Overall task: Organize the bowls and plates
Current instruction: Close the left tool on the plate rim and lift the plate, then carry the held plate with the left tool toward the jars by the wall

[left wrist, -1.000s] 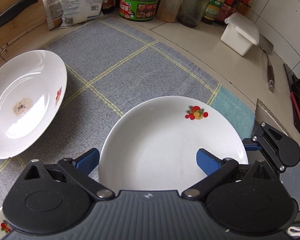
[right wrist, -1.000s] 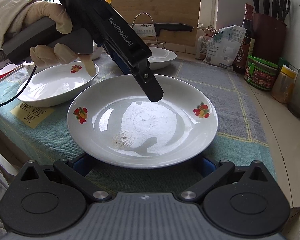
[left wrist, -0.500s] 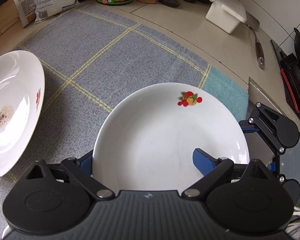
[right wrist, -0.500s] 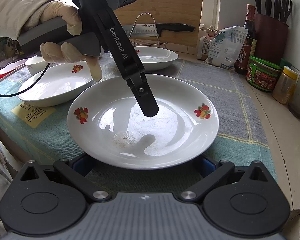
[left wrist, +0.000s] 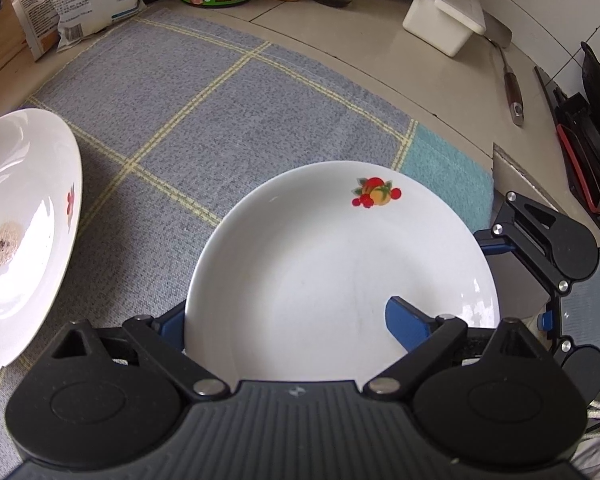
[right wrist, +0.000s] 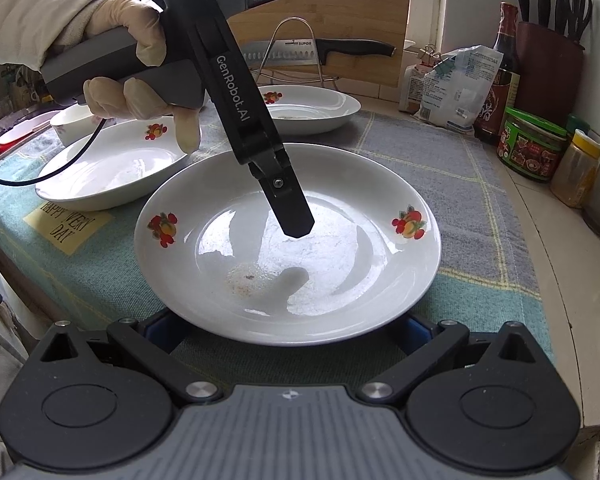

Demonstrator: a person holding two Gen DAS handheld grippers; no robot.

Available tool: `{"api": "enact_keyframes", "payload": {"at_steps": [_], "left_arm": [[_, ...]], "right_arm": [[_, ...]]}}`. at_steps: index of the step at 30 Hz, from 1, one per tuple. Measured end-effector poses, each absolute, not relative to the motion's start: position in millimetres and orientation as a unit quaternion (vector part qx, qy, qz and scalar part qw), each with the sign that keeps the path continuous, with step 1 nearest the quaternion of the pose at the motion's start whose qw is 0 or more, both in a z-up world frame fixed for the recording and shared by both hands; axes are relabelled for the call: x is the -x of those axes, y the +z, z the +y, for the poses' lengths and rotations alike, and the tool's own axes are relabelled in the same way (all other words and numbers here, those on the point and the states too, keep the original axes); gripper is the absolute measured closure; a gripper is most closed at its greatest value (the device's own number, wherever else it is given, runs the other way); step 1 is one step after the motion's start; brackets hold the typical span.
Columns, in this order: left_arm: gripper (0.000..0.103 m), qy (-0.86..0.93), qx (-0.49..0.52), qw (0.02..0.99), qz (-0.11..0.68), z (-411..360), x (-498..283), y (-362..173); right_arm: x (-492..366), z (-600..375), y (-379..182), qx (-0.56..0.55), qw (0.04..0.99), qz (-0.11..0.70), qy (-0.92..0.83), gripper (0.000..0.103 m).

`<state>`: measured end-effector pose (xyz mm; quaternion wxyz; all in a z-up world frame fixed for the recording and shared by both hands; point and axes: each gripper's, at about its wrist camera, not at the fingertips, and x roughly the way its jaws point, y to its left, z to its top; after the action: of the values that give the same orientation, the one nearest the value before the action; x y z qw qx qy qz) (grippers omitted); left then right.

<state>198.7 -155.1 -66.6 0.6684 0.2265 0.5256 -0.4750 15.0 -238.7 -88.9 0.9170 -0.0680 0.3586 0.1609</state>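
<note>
A white plate with fruit prints (right wrist: 288, 248) lies on the checked cloth, also seen in the left wrist view (left wrist: 340, 276). My left gripper (left wrist: 284, 320) is open, one blue finger (left wrist: 404, 322) over the plate's inside, the other outside its rim; it shows from the side in the right wrist view (right wrist: 292, 216). My right gripper (right wrist: 288, 330) is open at the plate's near edge, its fingers mostly hidden under the rim. A second plate (right wrist: 112, 164) lies to the left, a third (right wrist: 308, 108) behind, also at left in the left wrist view (left wrist: 20, 232).
A small bowl (right wrist: 72, 124) sits far left. Jars and bottles (right wrist: 532, 148), a bag (right wrist: 456, 88), a knife block and a cutting board with a knife rack line the back. A white box (left wrist: 444, 12) and a spatula (left wrist: 508, 76) lie on the counter.
My left gripper has shifted and tilted lower over the plate, its finger tip now nearer the plate's middle. The right gripper and the plates have stayed put.
</note>
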Motion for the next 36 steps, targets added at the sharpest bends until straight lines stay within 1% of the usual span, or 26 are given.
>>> {"api": "enact_keyframes", "payload": {"at_steps": [7,18,36], "left_arm": [[0.007,-0.478,-0.230,0.666,0.524,-155,-199,-66],[0.012,-0.478,-0.233,0.665,0.524,-154,-200,-64],[0.012,-0.481,-0.223,0.677,0.510,-169,-211,-48]], "right_arm": [[-18,-238,-88,0.072,0.913,0.366,0.164,0.000],[-19,-236,-86,0.075,0.909,0.376,0.162,0.000],[-25,-245,-76,0.088,0.908,0.378,0.160,0.000]]}}
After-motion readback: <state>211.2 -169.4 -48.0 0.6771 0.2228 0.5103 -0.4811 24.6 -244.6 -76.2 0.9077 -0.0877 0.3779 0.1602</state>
